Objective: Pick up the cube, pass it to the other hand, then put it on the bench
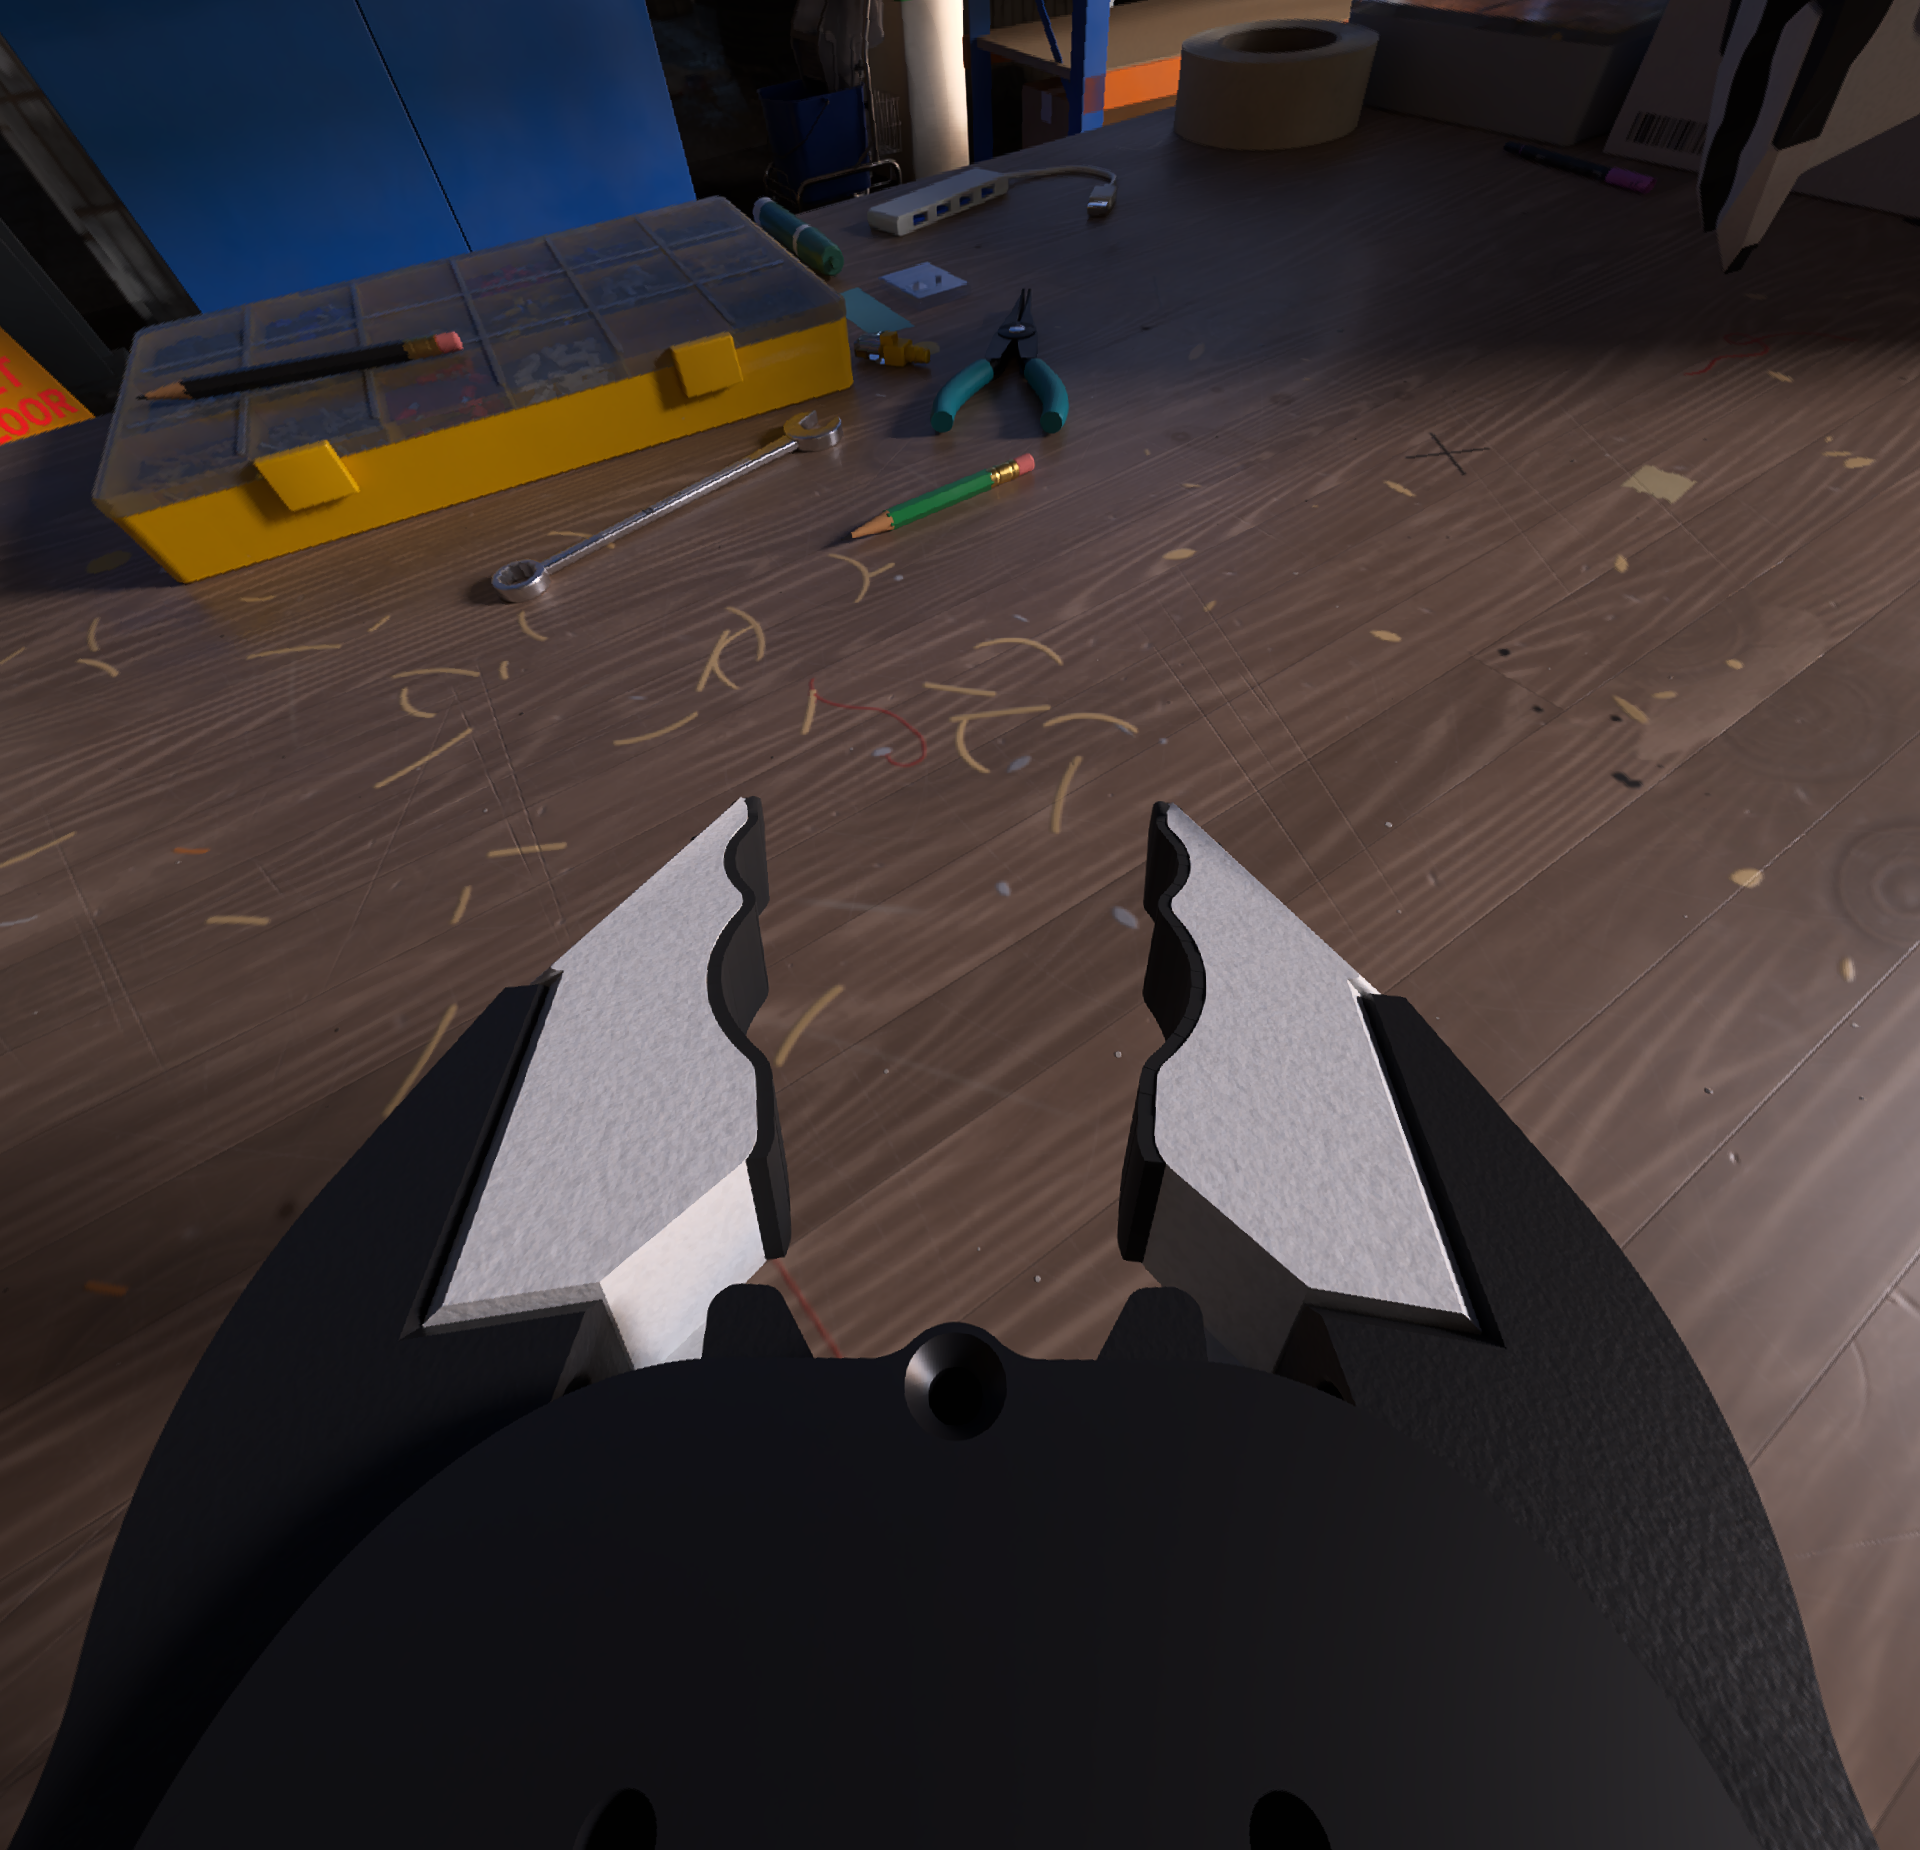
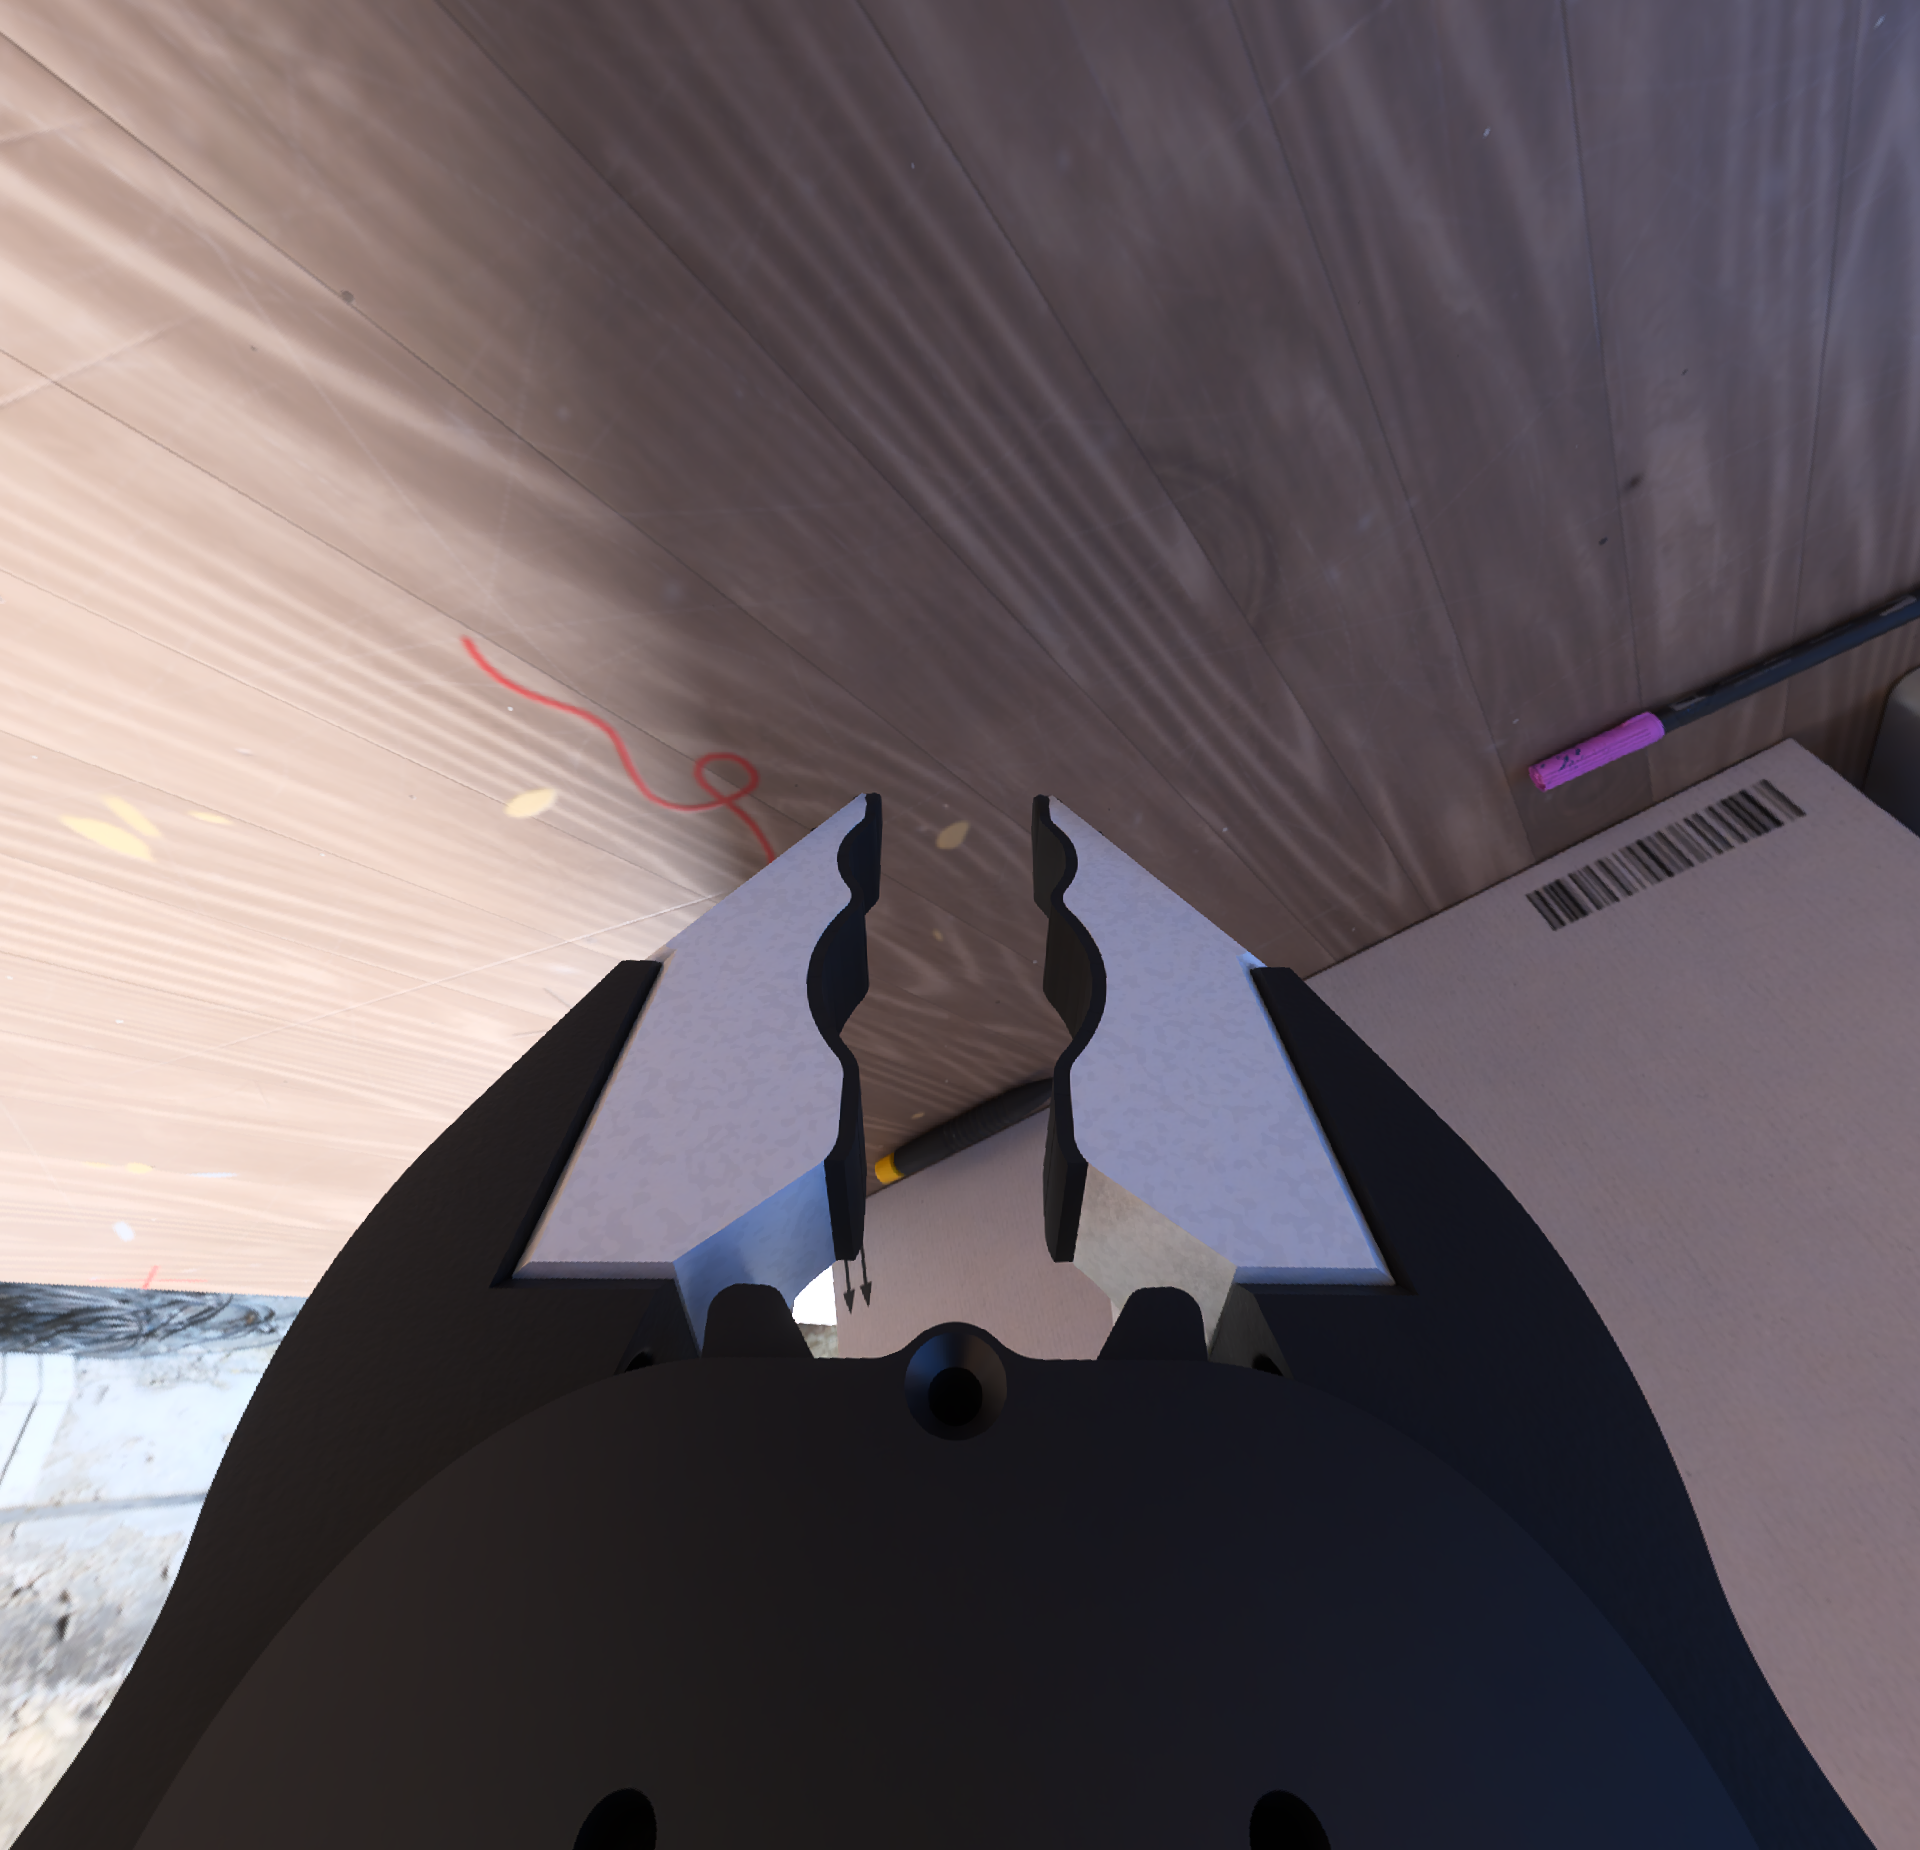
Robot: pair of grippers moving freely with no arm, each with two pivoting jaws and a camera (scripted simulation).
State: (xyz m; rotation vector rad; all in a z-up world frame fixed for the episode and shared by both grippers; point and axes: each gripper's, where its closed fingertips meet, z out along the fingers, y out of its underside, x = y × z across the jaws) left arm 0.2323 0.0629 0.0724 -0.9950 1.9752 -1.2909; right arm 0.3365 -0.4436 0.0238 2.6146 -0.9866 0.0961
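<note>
Where claws (image 1: 956, 813) gape, wrench (image 1: 665, 507) beyond.

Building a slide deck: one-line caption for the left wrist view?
Open left gripper hovers over the shaving-strewn wooden bench; yellow parts organizer, wrench and green pencil beyond.

The left claw (image 1: 956, 813) hangs above the surface (image 1: 1351, 761), tilted forward and down, its two pale fingers spread wide with nothing between them. The right claw (image 2: 956, 808) also points down at the surface from above, its fingers parted by a narrower gap, likewise empty. In the left wrist view the right claw shows dark at the upper right edge.
</note>
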